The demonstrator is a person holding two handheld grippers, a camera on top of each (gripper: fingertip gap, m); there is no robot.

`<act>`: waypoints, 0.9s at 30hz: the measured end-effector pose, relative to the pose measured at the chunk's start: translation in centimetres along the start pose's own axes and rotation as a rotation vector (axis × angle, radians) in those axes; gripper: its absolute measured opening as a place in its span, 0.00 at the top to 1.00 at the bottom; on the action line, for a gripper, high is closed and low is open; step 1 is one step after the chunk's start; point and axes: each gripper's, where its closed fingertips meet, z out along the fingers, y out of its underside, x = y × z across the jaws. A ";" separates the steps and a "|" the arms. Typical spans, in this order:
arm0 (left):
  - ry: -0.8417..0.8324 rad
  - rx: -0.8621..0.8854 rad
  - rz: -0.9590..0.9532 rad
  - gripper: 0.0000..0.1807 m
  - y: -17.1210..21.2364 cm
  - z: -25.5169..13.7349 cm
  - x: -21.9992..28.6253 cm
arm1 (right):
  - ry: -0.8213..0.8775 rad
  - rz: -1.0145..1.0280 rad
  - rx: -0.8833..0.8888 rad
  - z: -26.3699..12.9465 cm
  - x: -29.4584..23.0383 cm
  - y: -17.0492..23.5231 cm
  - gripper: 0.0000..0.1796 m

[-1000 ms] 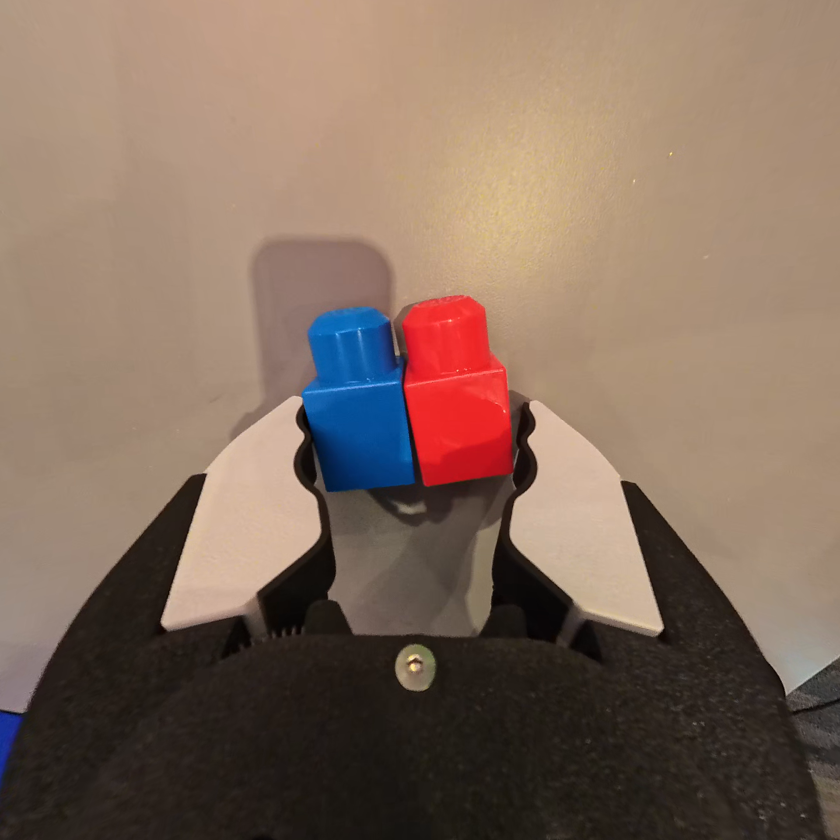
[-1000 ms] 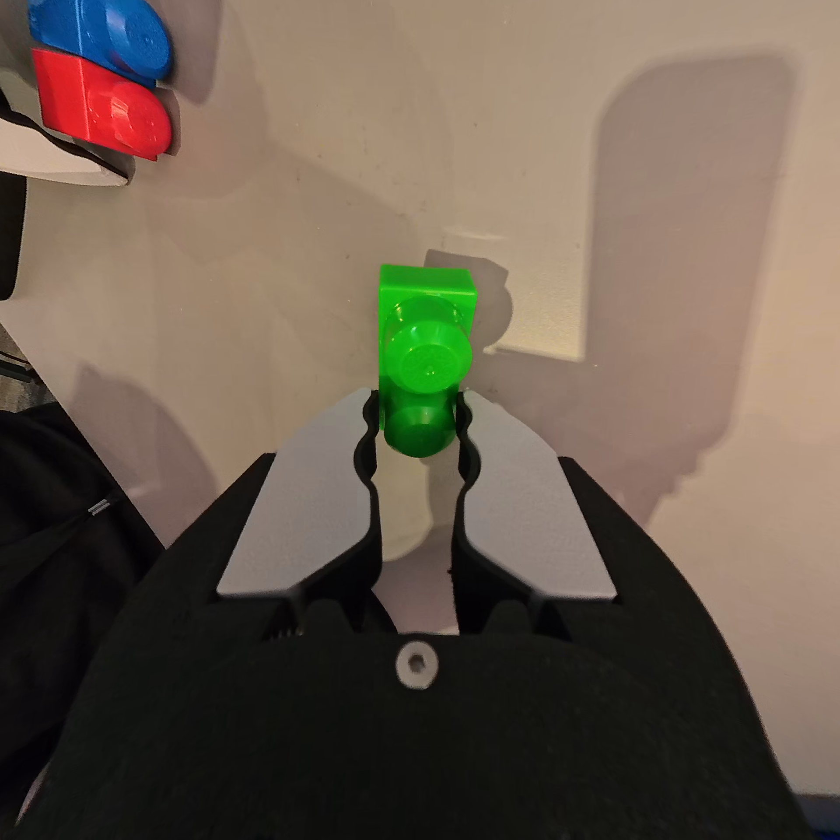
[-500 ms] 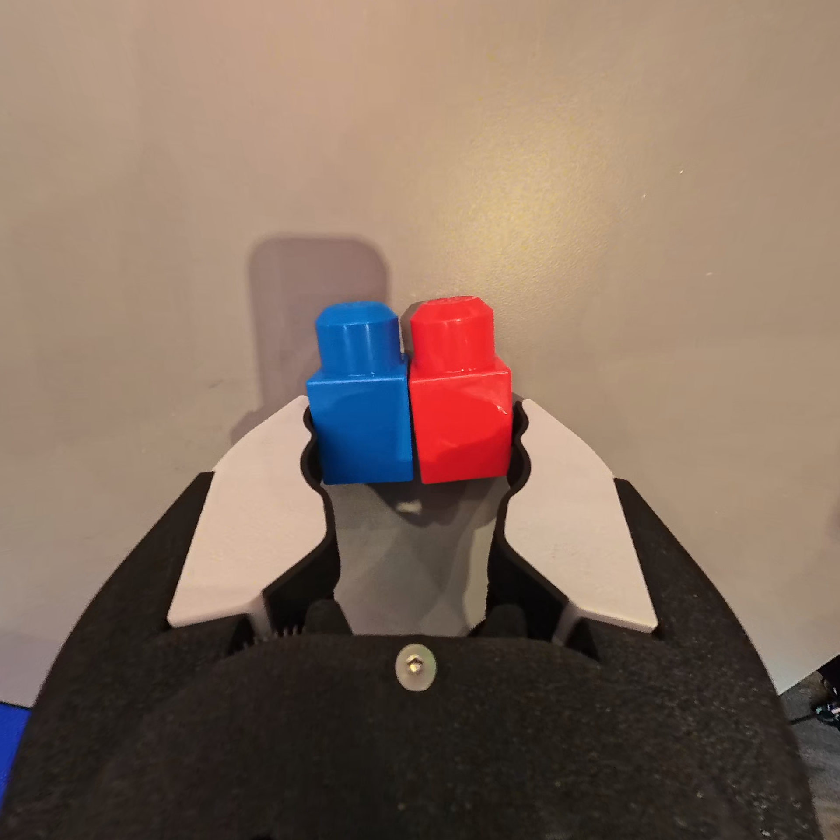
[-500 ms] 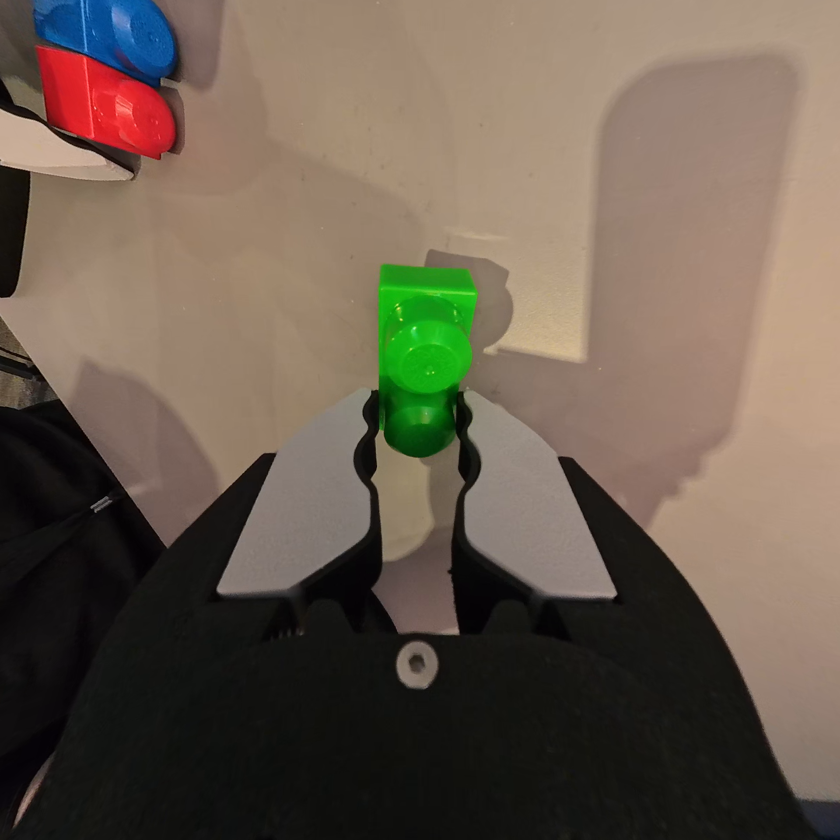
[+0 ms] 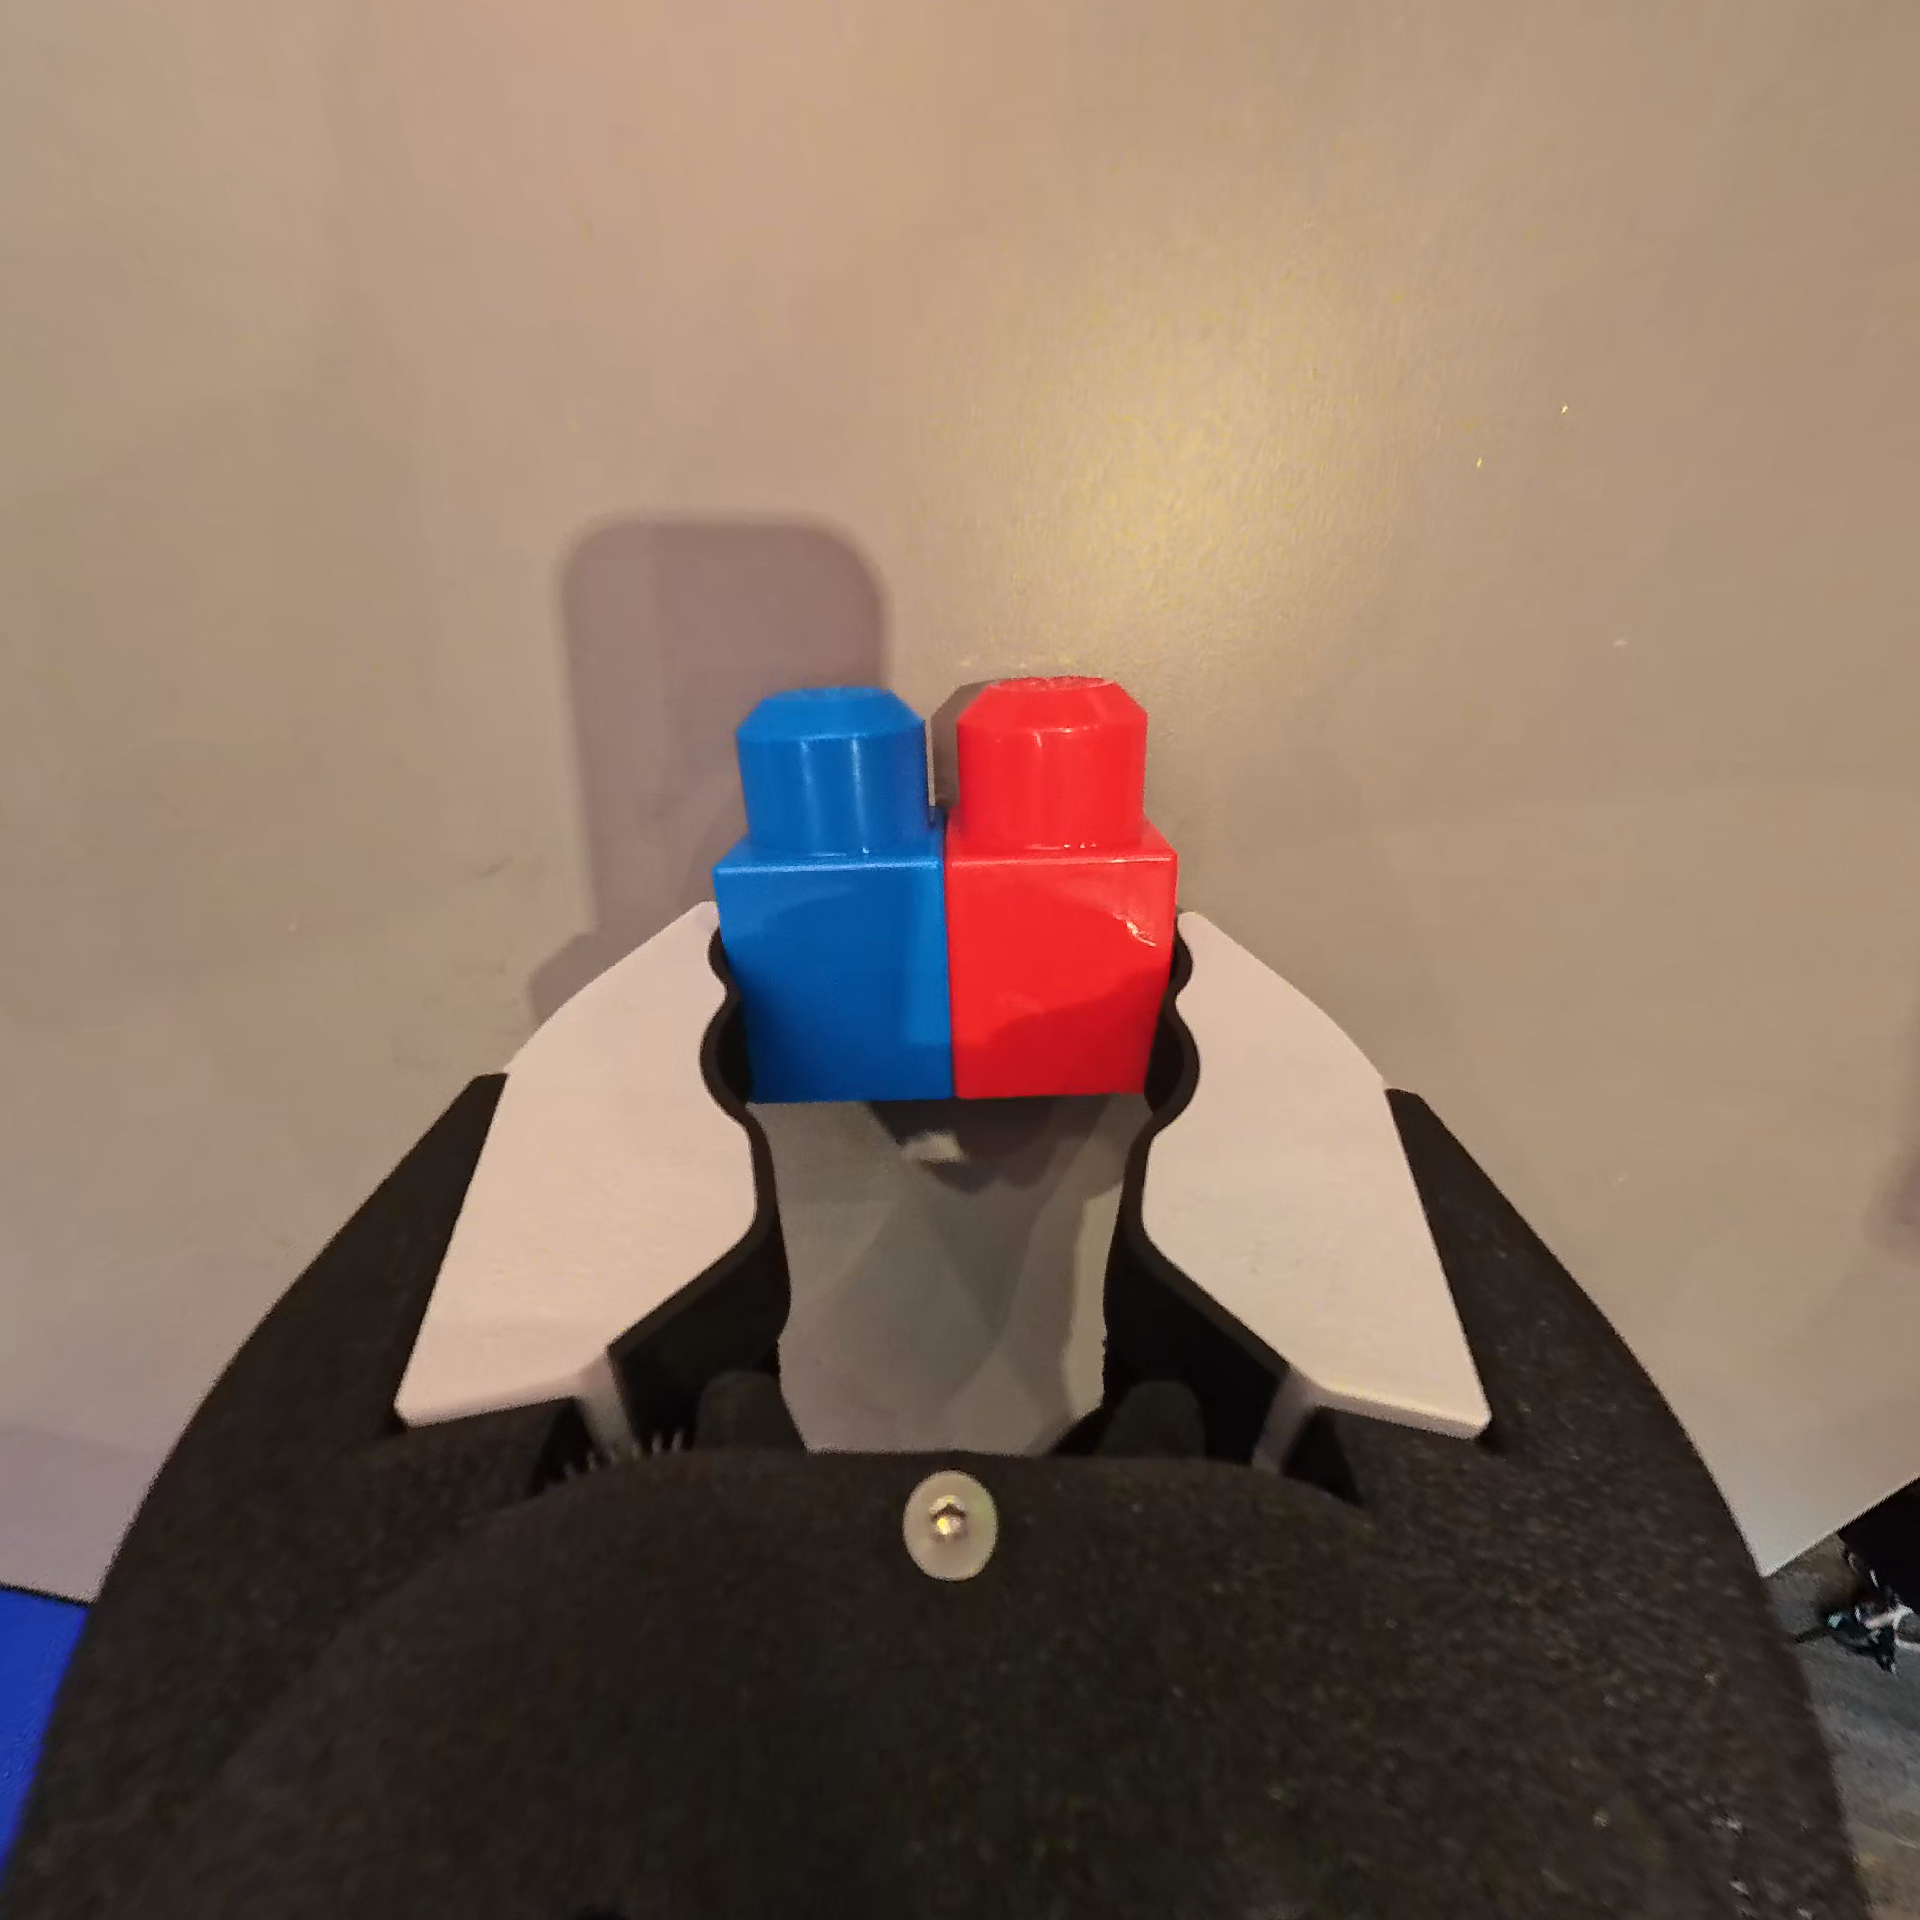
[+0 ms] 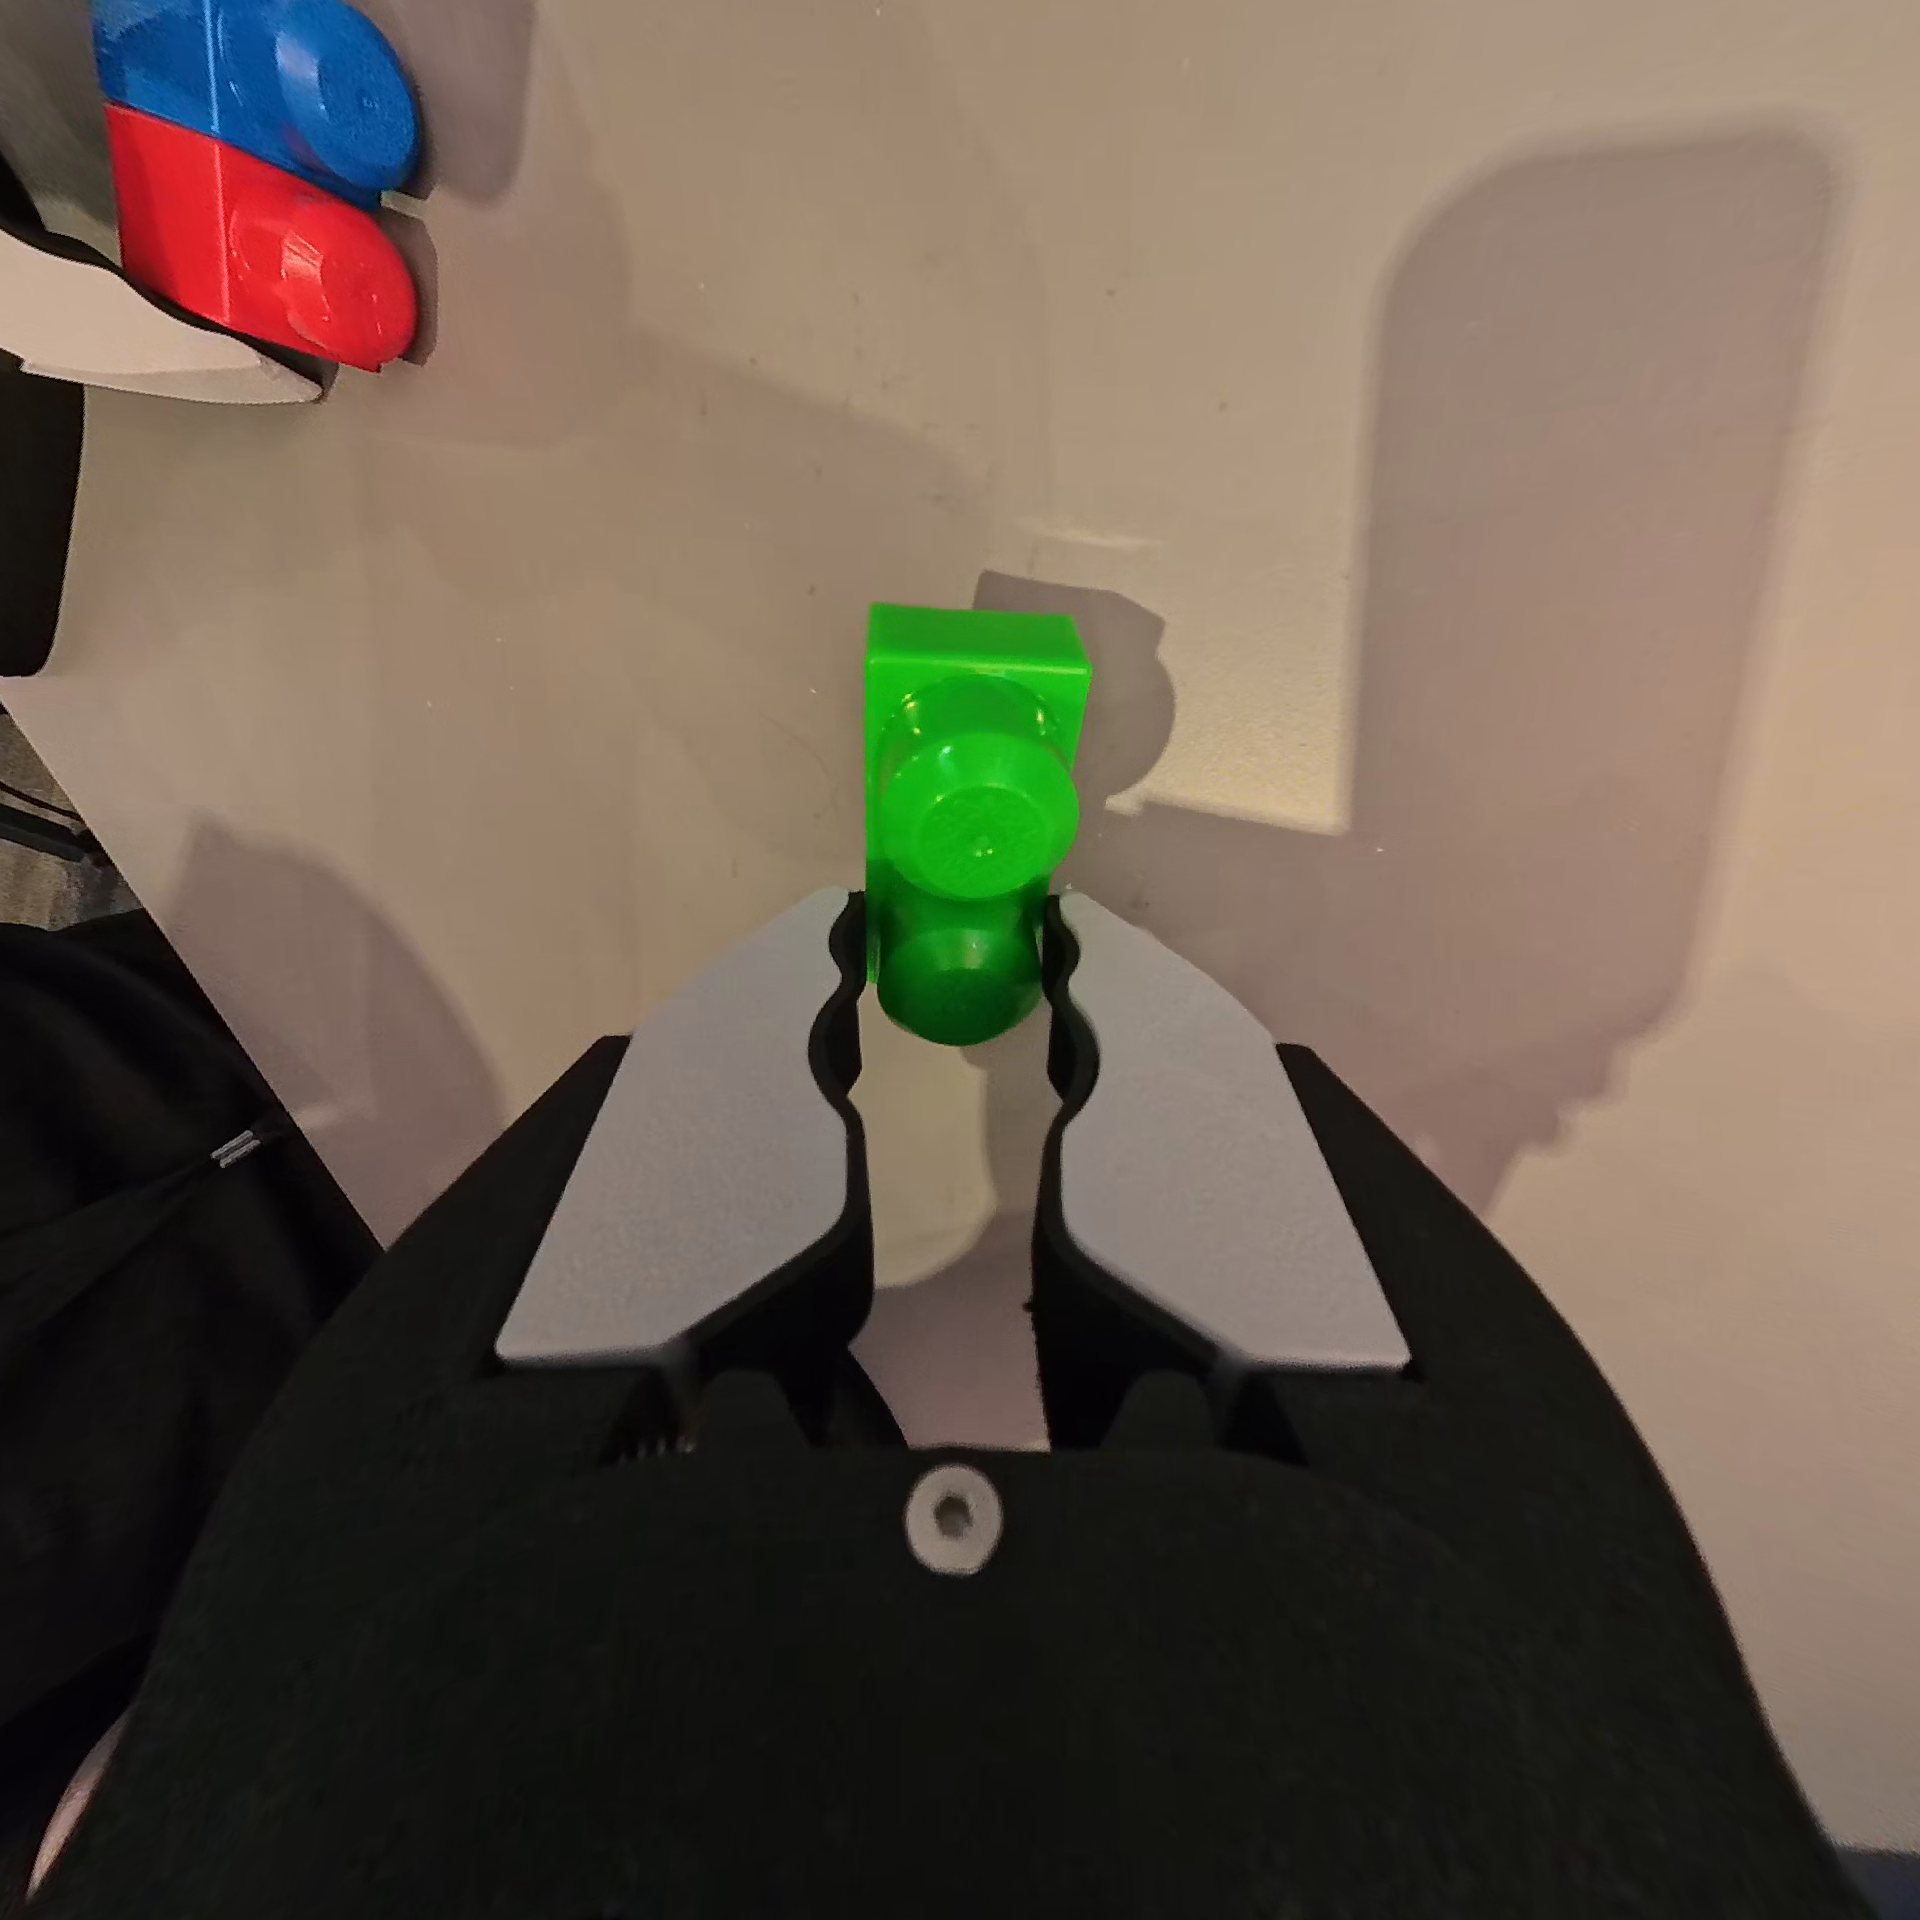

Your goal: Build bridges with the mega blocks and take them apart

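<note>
In the left wrist view my left gripper [image 5: 948, 940] is shut on a blue block [image 5: 831, 956] and a red block [image 5: 1055, 956] pressed side by side, studs pointing away from me, over the pale table [image 5: 1455, 520]. In the right wrist view my right gripper [image 6: 956, 940] is shut on the near end of a green two-stud block [image 6: 977, 665], its studs facing the camera. The left gripper's finger [image 6: 135, 353] with the blue block [image 6: 260, 94] and red block [image 6: 260, 270] shows at the top left of that view. I cannot tell whether any block touches the table.
The table edge [image 5: 1756, 1507] runs at the lower right of the left wrist view, with floor and cables beyond. A blue patch [image 5: 31, 1631] lies at the lower left. In the right wrist view dark fabric [image 6: 125, 1195] lies off the table's left edge. Across from one pair of fingers to the other is roughly 25 cm.
The blue and red blocks have squared up between the left fingers, and the left gripper has shifted slightly toward the green block. The right gripper and green block have not moved.
</note>
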 end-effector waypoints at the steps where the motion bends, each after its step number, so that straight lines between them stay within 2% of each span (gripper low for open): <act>1: 0.000 0.005 -0.001 0.59 0.0 0.0 0.0 | 0.000 0.000 -0.001 0.0 0.0 0.0 0.82; 10: -0.007 0.089 -0.035 0.59 0.1 -0.2 -0.4 | 0.000 0.001 0.000 -0.1 0.0 0.2 0.82; 15: -0.026 0.184 -0.052 0.59 -0.6 -1.6 -0.9 | -0.027 -0.016 0.044 -0.4 -0.6 -0.6 0.82; 19: -0.222 0.280 0.026 0.59 -1.8 -4.0 -2.6 | -0.174 -0.078 0.214 -2.1 -4.0 -3.4 0.82; 23: -0.380 0.408 0.165 0.58 -4.0 -6.5 -2.2 | -0.426 -0.133 0.438 -5.2 -9.5 -7.0 0.82; 27: -0.465 0.435 0.284 0.59 -5.2 -7.4 -1.0 | -0.537 -0.187 0.470 -5.7 -13.0 -8.0 0.82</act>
